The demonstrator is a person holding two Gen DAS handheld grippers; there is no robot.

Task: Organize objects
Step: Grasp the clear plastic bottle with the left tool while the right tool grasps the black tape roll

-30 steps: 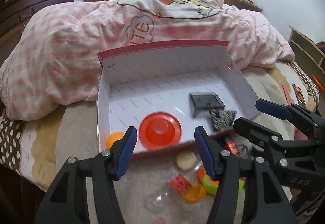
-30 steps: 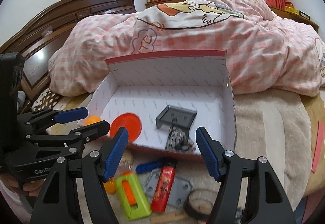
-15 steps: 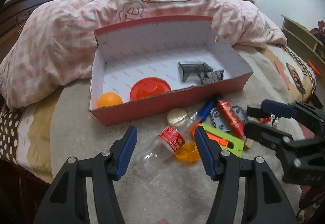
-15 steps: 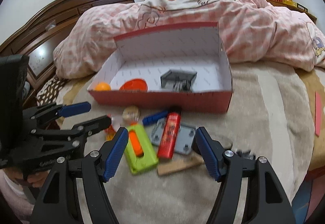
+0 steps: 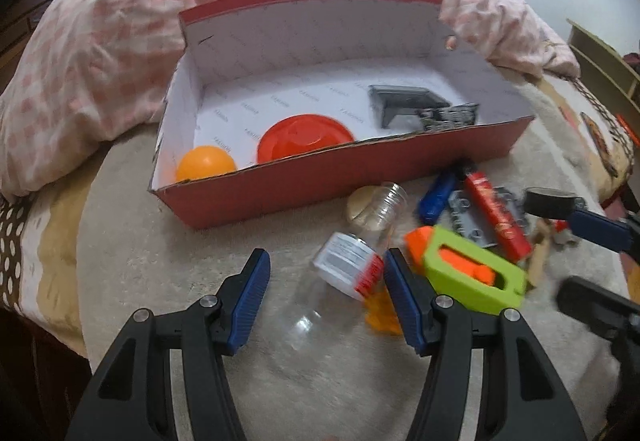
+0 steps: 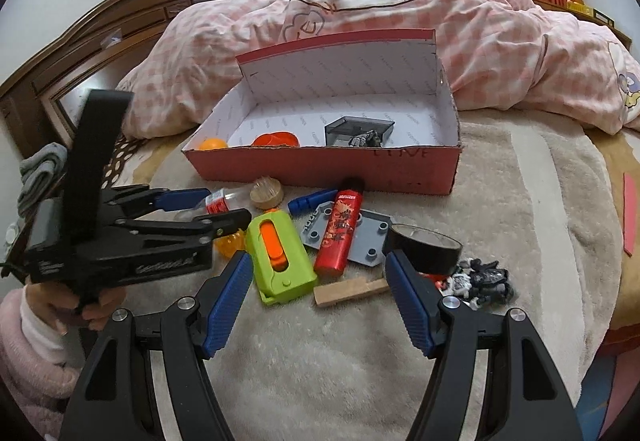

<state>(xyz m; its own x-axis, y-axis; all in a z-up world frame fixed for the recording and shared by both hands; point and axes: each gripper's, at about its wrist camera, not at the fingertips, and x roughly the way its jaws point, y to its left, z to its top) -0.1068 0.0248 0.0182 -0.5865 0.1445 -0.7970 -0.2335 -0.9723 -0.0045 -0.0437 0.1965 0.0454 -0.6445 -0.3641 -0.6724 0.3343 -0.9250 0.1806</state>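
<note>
Clear plastic, with a white-and-red label band, the bottle (image 5: 340, 273) lies on its side on the bed's beige fleece blanket (image 6: 520, 201), directly ahead of the left gripper (image 5: 326, 281), whose blue ribbed jaws stand spread wide and empty to either side of it. Its long axis runs roughly away from that gripper, slanting toward the red cardboard box (image 5: 340, 181), with the open mouth at the far end beside a round wooden disc (image 5: 360, 203); the label end sits nearest the right-hand pad. The left gripper is plainly the nearer one, so the bottle looks like the next thing to be picked up, and the jaws would close across its width. The right gripper (image 6: 320, 281) hangs over a different patch, its jaws likewise spread and holding nothing, with a lime-green plastic case (image 6: 280, 257) bearing an orange slider, a glossy red cylinder (image 6: 340, 229) lying on a grey studded plate (image 6: 372, 237), a blue handle (image 6: 312, 200), a roll of black tape (image 6: 424, 245), a pale wooden block (image 6: 348, 289) and a small black-and-white tangle (image 6: 480, 281) spread before it. Inside the white-lined box already rest an orange ball (image 5: 206, 163), a red dished lid (image 5: 306, 137) and a smoky grey tray (image 5: 404, 101). Behind all this is a rumpled pink checked quilt (image 6: 500, 53).
</note>
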